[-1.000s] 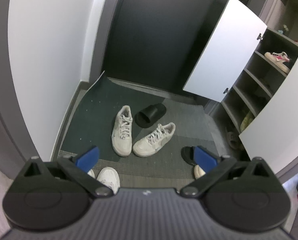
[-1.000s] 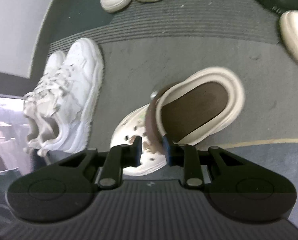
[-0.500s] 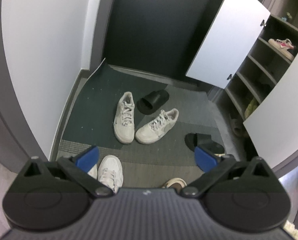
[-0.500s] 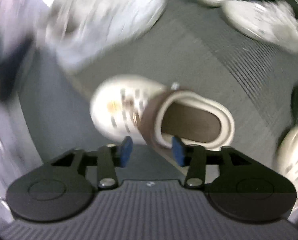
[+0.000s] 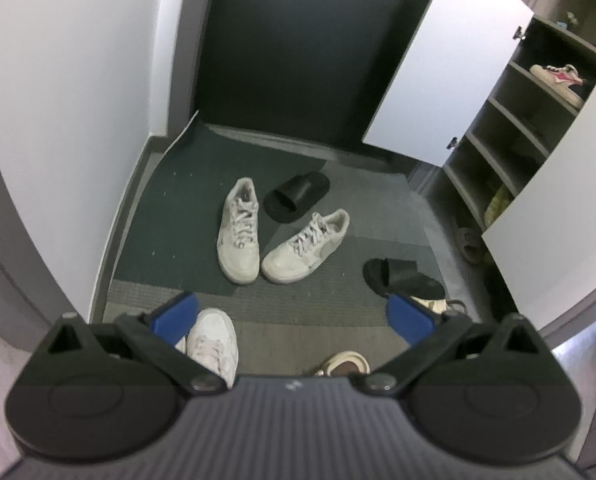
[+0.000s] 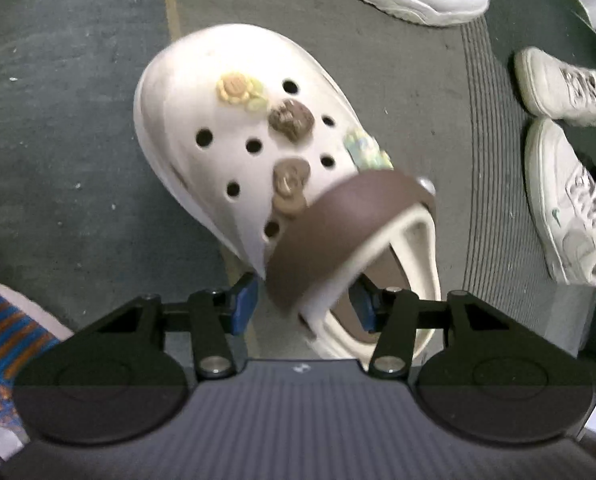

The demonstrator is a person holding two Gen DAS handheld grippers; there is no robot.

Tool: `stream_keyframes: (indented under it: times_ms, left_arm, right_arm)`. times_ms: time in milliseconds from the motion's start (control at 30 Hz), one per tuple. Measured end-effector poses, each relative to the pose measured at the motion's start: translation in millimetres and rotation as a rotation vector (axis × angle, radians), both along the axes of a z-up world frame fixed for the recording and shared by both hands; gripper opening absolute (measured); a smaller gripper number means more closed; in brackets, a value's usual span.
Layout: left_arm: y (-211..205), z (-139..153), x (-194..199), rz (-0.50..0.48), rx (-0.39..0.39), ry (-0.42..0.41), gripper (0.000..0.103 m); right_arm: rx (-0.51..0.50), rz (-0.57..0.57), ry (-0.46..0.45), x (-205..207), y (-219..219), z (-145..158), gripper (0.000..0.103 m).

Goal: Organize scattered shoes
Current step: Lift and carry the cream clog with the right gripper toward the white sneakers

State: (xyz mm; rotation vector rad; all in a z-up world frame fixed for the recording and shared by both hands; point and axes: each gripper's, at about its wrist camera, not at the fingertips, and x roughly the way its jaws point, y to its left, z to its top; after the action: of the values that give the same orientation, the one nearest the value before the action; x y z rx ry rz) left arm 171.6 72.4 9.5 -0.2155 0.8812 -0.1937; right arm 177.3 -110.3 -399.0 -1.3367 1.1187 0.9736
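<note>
A cream clog [image 6: 238,128] with charms and a brown strap stands on the grey mat, toe pointing away from me. My right gripper [image 6: 302,306] straddles its heel side wall and strap, one finger inside the clog. It is partly open, and floor shows between the left pad [image 6: 244,304] and the strap. In the left wrist view the same clog [image 5: 344,364] peeks out low down. My left gripper [image 5: 292,314] hangs wide open above the mat, holding nothing. The matching clog [image 5: 434,304] lies half hidden behind its right finger.
Two white sneakers [image 5: 238,236] [image 5: 306,248] and two black slides [image 5: 296,198] [image 5: 402,278] lie on the mat. A chunky white sneaker [image 5: 212,340] is near my left finger. An open shoe cabinet [image 5: 510,152] stands at the right. Striped fabric [image 6: 2,344] is at the lower left.
My right gripper's fingers have spread apart from their tight hold on the strap. The right view has swung round, so the clog's toe now points away. The left view has drawn back slightly.
</note>
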Motion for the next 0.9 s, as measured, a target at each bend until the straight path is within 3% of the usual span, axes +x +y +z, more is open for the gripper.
stream_keyframes:
  times_ms: [33,100,200,267,367,500,633,767,900]
  left_arm:
    - [-1,0,1,0.001,0.001,-0.001,0.103]
    - [-3,-1,1,0.002,0.0,0.004,0.103]
    - [-4,0,-2,-0.005,-0.002,0.004,0.103]
    - [-4,2,-5,-0.013,-0.005,0.0,0.103]
    - [-5,4,-10,-0.024,-0.01,-0.007,0.103]
    - [-2,7,-15,-0.03,-0.027,-0.011,0.103]
    - [0,9,-18,-0.032,-0.032,-0.015,0.103]
    - [2,9,-19,-0.026,-0.039,-0.014,0.103]
    - [4,11,-19,-0.021,-0.044,-0.022,0.103]
  right_arm:
    - [-0.002,-0.026,0.011,1,1,0,0.042]
    - [-0.002,-0.099,0.028,5,3,3,0.043]
    - [0.029,-0.22,0.056,16,-3,12,0.036]
    - [0.073,-0.351,0.095,27,-12,22,0.032]
    - [0.132,-0.461,0.134,34,-21,35,0.025]
    - [0.294,-0.645,0.253,46,-33,61,0.018]
    - [0.36,-0.72,0.284,40,-38,75,0.019]
    - [0.37,-0.685,0.201,31,-32,73,0.027]
    - [0.364,-0.708,0.116,29,-12,50,0.038]
